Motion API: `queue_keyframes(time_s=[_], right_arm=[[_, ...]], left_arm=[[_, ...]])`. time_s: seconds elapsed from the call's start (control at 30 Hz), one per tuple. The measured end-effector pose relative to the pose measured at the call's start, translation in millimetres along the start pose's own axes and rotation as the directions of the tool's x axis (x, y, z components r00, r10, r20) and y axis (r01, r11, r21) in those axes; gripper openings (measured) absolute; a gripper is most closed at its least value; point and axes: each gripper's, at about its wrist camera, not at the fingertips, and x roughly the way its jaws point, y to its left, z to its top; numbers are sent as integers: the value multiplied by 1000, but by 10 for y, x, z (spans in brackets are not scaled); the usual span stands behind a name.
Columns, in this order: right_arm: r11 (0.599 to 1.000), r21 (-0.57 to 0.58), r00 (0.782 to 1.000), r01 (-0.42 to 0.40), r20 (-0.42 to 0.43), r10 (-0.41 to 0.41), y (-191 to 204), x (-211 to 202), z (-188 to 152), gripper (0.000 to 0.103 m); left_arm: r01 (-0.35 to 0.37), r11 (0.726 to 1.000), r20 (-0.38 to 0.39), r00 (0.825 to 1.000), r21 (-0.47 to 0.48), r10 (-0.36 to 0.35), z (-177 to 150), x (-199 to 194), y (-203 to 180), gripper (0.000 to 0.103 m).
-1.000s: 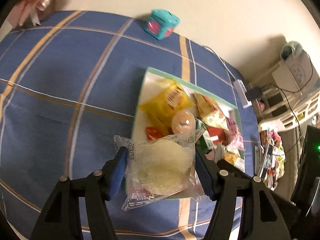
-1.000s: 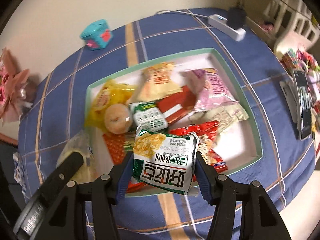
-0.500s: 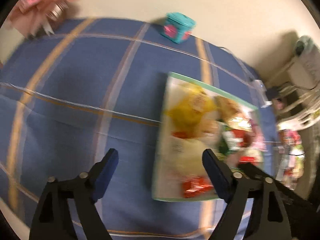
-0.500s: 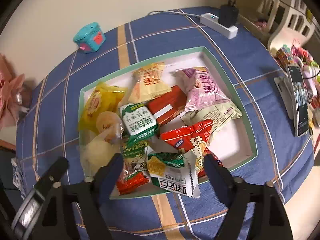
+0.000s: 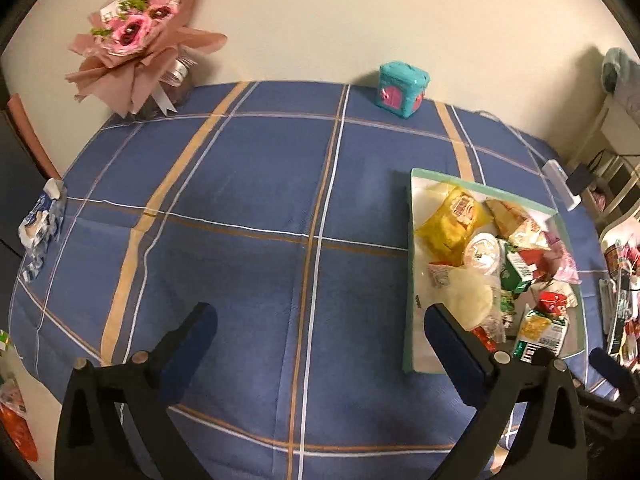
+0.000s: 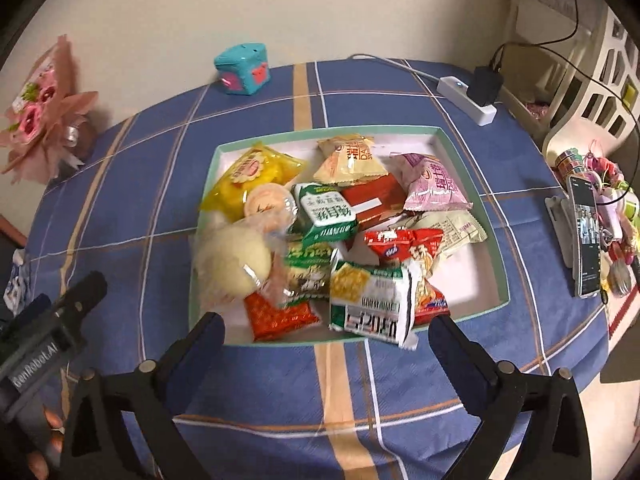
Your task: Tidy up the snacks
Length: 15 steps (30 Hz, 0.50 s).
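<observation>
Snacks sit piled in the green-rimmed tray (image 6: 472, 168), heaped toward its 7–8 o'clock side. The clear-wrapped pale bun (image 6: 232, 260) rests against the tray's left wall; the green-and-white noodle packet (image 6: 370, 304) lies at the near rim, one corner hanging over the edge — likely to slip out.

Left tongs (image 5: 320, 332) spread wide, empty, over bare blue plaid tabletop (image 5: 248, 208), tray at their 3 o'clock. Right tongs (image 6: 326, 342) also spread wide, empty, just short of the tray's near rim.

Judgement: the drop-off looks done. To finish well, nudge the overhanging packet fully inside before turning away, and look for strays — a crumpled blue-white wrapper (image 5: 40, 224) lies at the tabletop's 9 o'clock edge.

Versus one second ago: each pair of tongs gripped its item (left the bun, right the packet); both now released and backed off. Left view has swung away, toward the bouquet (image 5: 140, 40).
</observation>
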Motion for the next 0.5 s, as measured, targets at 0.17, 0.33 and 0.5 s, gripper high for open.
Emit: queue_keyframes(time_s=[0.17, 0.33, 0.5], right_arm=[[1000, 1, 1000, 4, 19, -4, -12, -73, -124, 103], [1000, 4, 999, -3, 32, 3, -33, -124, -163, 103], [1000, 10, 999, -8, 38, 8, -42, -141, -162, 103]], left_arm=[[-47, 999, 59, 997, 10, 46, -105, -223, -21, 103], [-121, 993, 60, 991, 17, 120, -200, -301, -27, 103], [-151, 988, 11, 988, 42, 151, -287, -258, -21, 103]])
